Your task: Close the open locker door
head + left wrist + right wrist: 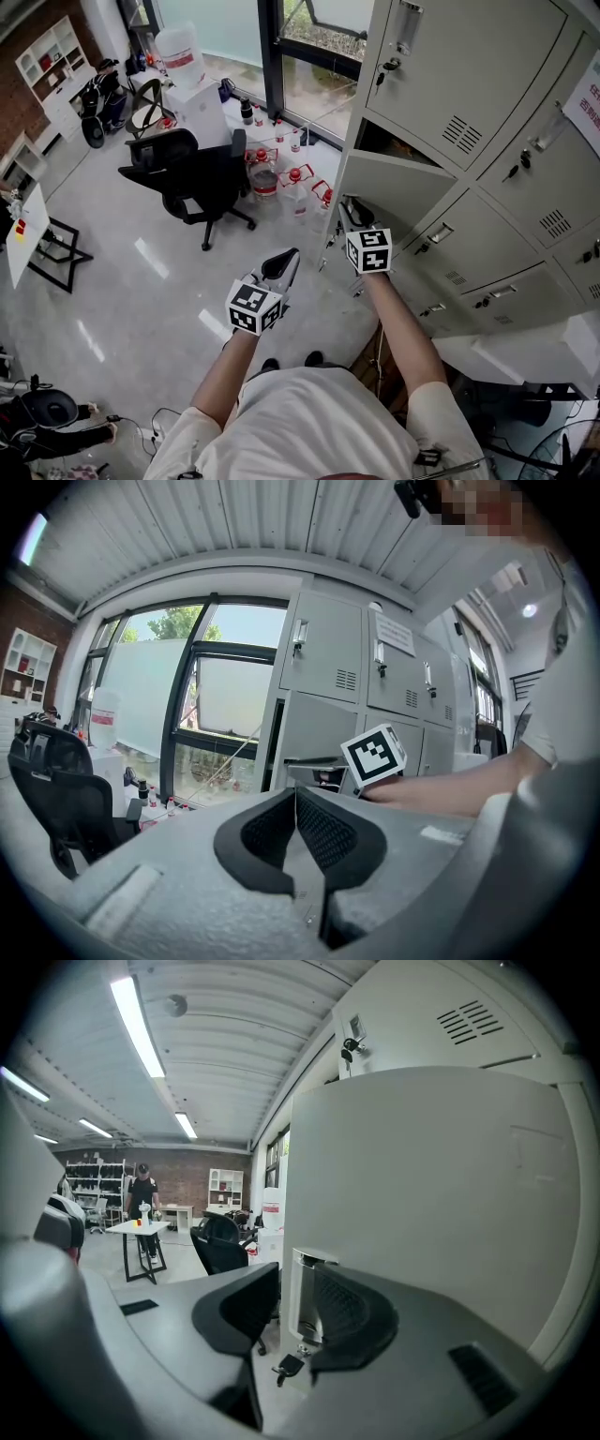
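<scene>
Nearest the head camera is the person's white T-shirt, with both bare forearms reaching forward from it toward the tall bank of pale grey metal lockers.

The right claw has the door by its free edge. Its black ribbed pads sit on either side of the chrome latch handle and appear to be closed against it. A small dark key hangs just below. The left claw is shut tight on nothing and hangs low and clear of the lockers, well apart from the door.

The step in hand, as I judge it, is the grasp at the handle, with the swing itself not yet made. Next, the right claw needs to push steadily toward the locker face, following the door's arc round its hinge, until the edge sits flush in its frame. The pads will need to come off the edge before they are pinched.

The task's thing, the flat light-grey sheet-steel locker door, belongs to the end column of the bank, one row below the top. It stands swung out toward the person and leaves a dark wedge of open compartment showing above it. Its outer face looks plain, smooth and undented.
</scene>
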`<state>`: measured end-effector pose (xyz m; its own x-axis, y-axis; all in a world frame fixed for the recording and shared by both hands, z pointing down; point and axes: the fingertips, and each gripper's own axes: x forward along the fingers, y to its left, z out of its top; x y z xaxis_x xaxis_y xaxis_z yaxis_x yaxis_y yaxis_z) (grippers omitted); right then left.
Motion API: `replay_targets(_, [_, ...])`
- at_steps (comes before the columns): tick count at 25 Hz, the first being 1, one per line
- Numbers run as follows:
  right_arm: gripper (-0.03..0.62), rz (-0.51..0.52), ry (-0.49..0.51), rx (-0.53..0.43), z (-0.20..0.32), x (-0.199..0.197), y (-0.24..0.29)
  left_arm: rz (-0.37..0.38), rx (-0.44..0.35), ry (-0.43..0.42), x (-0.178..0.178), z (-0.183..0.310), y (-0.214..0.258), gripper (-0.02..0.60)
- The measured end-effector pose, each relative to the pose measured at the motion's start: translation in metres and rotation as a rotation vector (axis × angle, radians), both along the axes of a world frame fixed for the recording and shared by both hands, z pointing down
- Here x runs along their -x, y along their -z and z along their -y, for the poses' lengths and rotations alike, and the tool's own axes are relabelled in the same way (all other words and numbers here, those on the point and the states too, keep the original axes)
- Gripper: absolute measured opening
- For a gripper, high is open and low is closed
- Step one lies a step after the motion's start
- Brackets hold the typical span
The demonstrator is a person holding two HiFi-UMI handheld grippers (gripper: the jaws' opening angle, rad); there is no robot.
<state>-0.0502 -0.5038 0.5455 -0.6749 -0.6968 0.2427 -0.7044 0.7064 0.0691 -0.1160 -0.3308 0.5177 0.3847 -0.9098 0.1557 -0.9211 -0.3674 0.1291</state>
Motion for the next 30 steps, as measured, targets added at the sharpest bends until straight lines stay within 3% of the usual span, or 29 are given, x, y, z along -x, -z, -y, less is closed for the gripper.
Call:
replay_targets(12, [0.118,-0.039,-0.1,0.044,0.048,-0.031,-0.025,-0.007,-0.006,0.008,-0.008,0.028,-0.005,0.015])
replay_targets(30, [0.118,-0.04,-0.18,0.066,0.078,-0.058,-0.033,0.004,0.003,-0.027,-0.026,0.051,-0.006,0.017])
